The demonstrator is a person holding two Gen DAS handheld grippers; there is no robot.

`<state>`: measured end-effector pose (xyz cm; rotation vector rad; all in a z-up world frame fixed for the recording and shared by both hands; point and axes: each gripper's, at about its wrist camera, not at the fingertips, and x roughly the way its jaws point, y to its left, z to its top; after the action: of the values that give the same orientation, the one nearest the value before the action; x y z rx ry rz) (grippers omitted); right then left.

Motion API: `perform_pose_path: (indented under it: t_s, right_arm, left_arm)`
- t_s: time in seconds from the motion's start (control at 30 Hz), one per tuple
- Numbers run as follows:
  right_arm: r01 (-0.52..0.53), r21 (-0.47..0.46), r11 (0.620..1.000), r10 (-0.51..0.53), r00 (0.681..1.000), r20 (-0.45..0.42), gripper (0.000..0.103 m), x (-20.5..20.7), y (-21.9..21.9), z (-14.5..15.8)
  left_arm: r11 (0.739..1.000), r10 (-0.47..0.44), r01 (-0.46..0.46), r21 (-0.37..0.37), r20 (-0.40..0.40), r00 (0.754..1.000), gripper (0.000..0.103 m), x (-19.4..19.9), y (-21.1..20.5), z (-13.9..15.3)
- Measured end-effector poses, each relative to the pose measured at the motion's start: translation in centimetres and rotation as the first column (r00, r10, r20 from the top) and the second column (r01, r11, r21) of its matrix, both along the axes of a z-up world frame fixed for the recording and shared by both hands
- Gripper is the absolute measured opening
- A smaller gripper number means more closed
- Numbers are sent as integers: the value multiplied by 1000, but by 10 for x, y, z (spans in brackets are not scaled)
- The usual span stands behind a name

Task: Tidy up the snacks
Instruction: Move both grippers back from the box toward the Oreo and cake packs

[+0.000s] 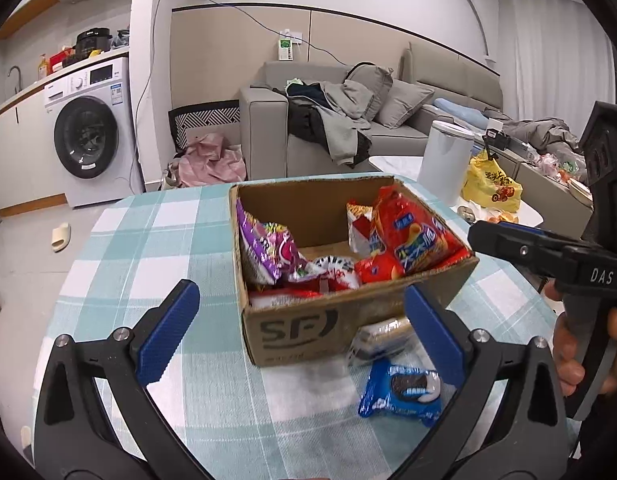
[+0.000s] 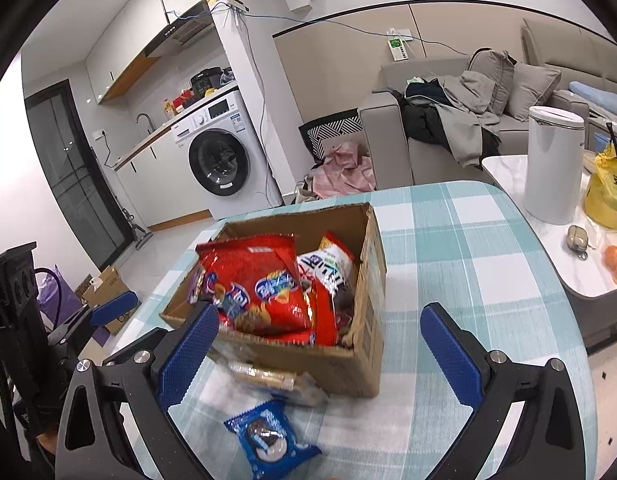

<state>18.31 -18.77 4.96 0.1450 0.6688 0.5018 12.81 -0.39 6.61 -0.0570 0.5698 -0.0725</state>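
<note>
Most snacks already sit in the cardboard box [image 1: 308, 320] mid-desk. Left to right: left hand-held gripper [image 1: 304, 328] released and empty; a clear biscuit pack [image 1: 382, 338] and blue cookie packet [image 1: 402, 394] remain near the front edge; right hand-held gripper [image 2: 322, 352] released, empty.

a home: sofa [image 1: 388, 120], washing machine [image 1: 92, 136], kitchen counter [image 1: 16, 96].

We see an open cardboard box [image 1: 308, 332] holding a big red bag [image 1: 412, 236], a purple bag [image 1: 264, 248] and other packets. Just beside it on the checked cloth lie a blue cookie pack [image 1: 402, 394] and a clear-wrapped cracker pack [image 1: 382, 338].
</note>
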Motion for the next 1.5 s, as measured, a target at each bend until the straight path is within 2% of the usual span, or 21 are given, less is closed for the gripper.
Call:
perform_pose_path:
  t_s: [0.2,0.53,0.67,0.93,1.3,1.5]
  right_arm:
    - [-26,-28,999,25,1000,-18,103,-16,3,-6]
    - [-53,-41,998,52,998,-44,103,-36,4,-20]
    - [-61,-42,997,58,996,-61,103,-38,1,-27]
    - [-78,-65,995,70,992,-109,103,-38,3,-45]
    - [-151,-150,977,123,976,-180,103,-37,27,-72]
    - [-205,-158,966,171,964,-206,103,-39,38,-85]
  left_arm:
    - [1000,-5,5,-6,-9,1000,102,-14,1,-4]
    - [999,2,-2,35,-3,1000,102,-36,-8,-13]
    - [999,8,-7,32,-24,1000,102,-41,-8,-22]
    - [1000,0,2,22,-63,998,102,-39,-7,-40]
    - [999,17,-13,30,-109,994,102,-35,0,-64]
    - [999,31,-29,22,-122,992,102,-29,7,-73]
